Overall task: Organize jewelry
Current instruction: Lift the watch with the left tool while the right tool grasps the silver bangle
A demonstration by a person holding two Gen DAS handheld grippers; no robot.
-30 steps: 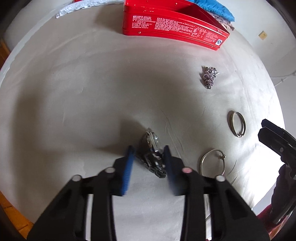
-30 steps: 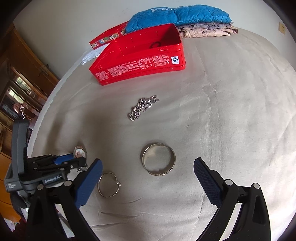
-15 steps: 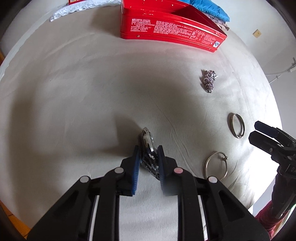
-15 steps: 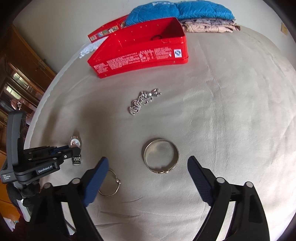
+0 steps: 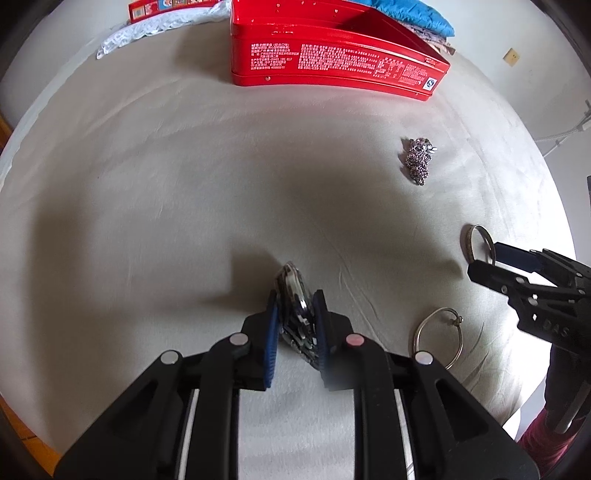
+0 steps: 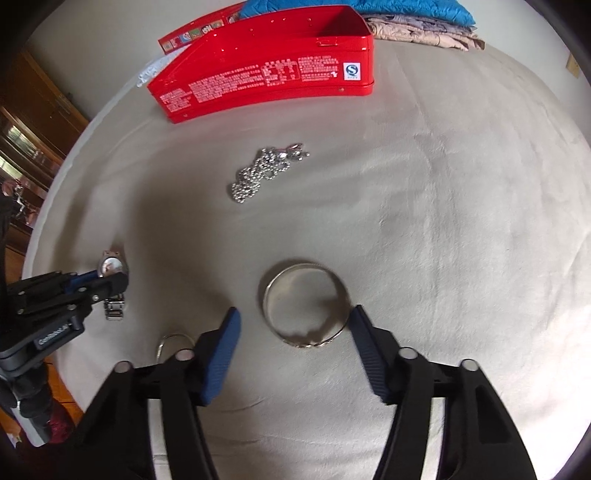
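Note:
My left gripper [image 5: 294, 306] is shut on a silver wristwatch [image 5: 293, 295] resting on the beige bedspread; it also shows in the right wrist view [image 6: 110, 275]. My right gripper [image 6: 293, 325] is open, its blue pads [image 6: 221, 350] on either side of a wide silver bangle [image 6: 306, 306]; the bangle also shows in the left wrist view [image 5: 476, 245]. A thin silver hoop [image 5: 439, 338] lies between the grippers, partly hidden in the right wrist view [image 6: 171, 341]. A silver bead chain [image 6: 266, 171] lies in a heap farther back. An open red tin [image 6: 266, 74] stands at the back.
The tin's lid [image 6: 195, 31] lies behind the tin. Folded blue and patterned bedding [image 6: 417, 16] sits at the back right. White lace cloth [image 5: 155, 27] lies at the back left. A wooden cabinet [image 6: 26, 122] stands left of the bed. The bed edge is near both grippers.
My left gripper has closed on the watch. My right gripper has moved forward and narrowed, so its pads now stand on either side of the wide bangle.

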